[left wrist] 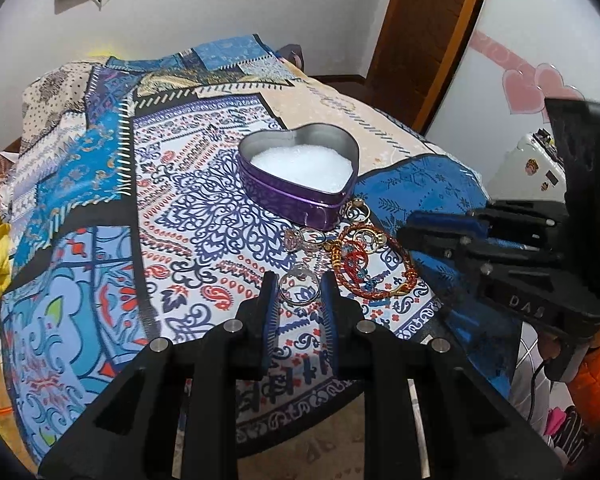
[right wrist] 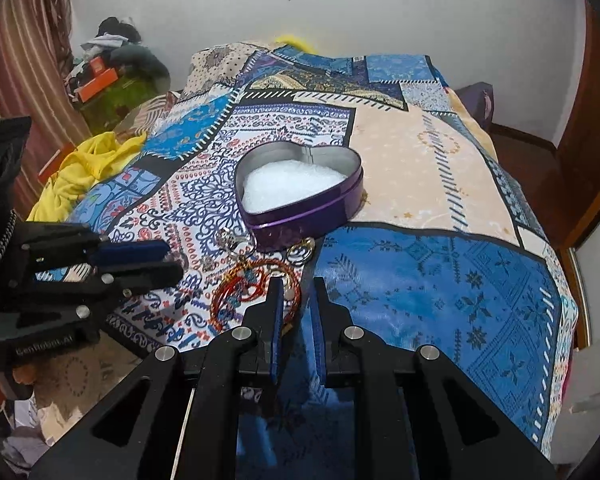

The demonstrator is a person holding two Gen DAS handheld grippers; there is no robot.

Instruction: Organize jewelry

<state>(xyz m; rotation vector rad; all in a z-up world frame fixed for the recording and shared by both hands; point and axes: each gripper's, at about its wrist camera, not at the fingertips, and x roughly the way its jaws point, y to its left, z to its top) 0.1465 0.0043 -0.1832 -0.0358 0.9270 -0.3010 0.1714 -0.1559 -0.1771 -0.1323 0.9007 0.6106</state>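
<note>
A purple heart-shaped tin (left wrist: 300, 196) with white padding inside stands open on the patterned bedspread; it also shows in the right wrist view (right wrist: 300, 216). Rings and a red-and-gold braided bracelet (left wrist: 374, 264) lie in a cluster in front of it. My left gripper (left wrist: 299, 282) is open with a silver ring (left wrist: 298, 286) on the cloth between its fingertips. My right gripper (right wrist: 296, 286) is open just right of the bracelet (right wrist: 244, 292), empty. A gold ring (right wrist: 302, 250) lies by the tin.
The bedspread (right wrist: 440, 280) covers a bed that drops off at the near edge. A yellow cloth (right wrist: 84, 168) lies at the left side. A wooden door frame (left wrist: 428, 40) and white fridge (left wrist: 540, 20) stand to the right.
</note>
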